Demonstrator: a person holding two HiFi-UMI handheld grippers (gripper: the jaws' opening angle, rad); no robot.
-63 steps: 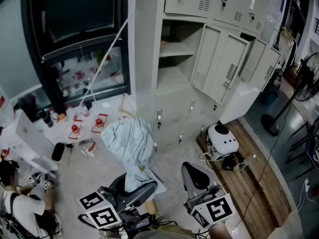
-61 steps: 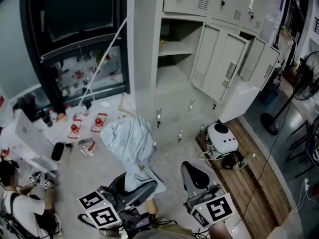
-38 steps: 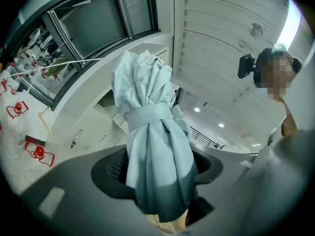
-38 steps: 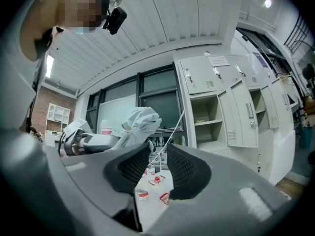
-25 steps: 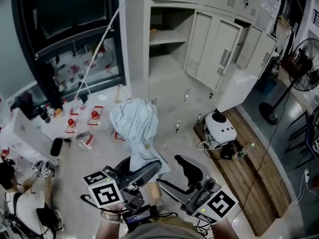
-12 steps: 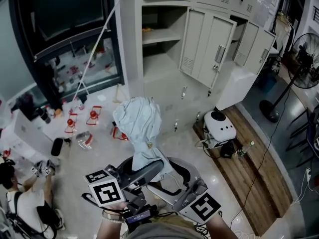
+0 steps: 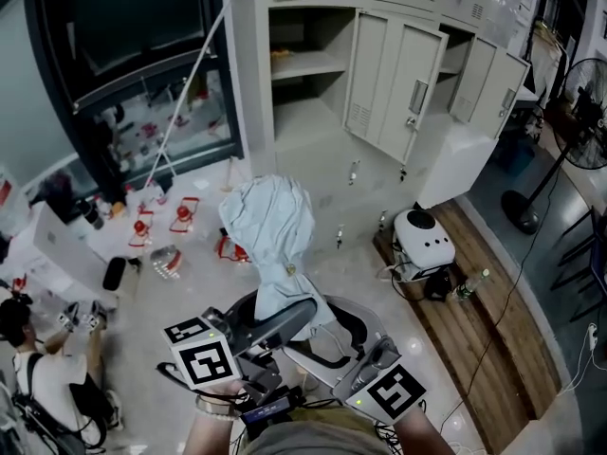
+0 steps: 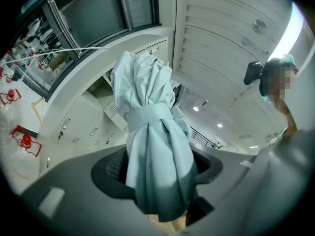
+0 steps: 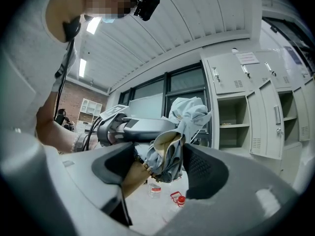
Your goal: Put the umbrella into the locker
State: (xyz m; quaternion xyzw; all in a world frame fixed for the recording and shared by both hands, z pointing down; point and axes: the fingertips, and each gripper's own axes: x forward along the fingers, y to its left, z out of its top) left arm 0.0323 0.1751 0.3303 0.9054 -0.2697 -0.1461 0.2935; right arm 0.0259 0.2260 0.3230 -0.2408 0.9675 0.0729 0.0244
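Head view: left gripper (image 7: 289,313) fingers clamp the folded pale-blue umbrella (image 7: 270,230), upright at centre — the open locker (image 7: 248,64) stands at 12 o'clock. Right gripper (image 7: 305,327) fingers are wide, around its lower end.

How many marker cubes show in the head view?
2. One cube rides the left claw, lower left; the other cube rides the right claw, lower centre-right. None looks hidden.

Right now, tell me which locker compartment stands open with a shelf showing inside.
The tall compartment at the bank's left end: its door stands swung out to the right, a shelf crosses inside. The small doors below are shut.
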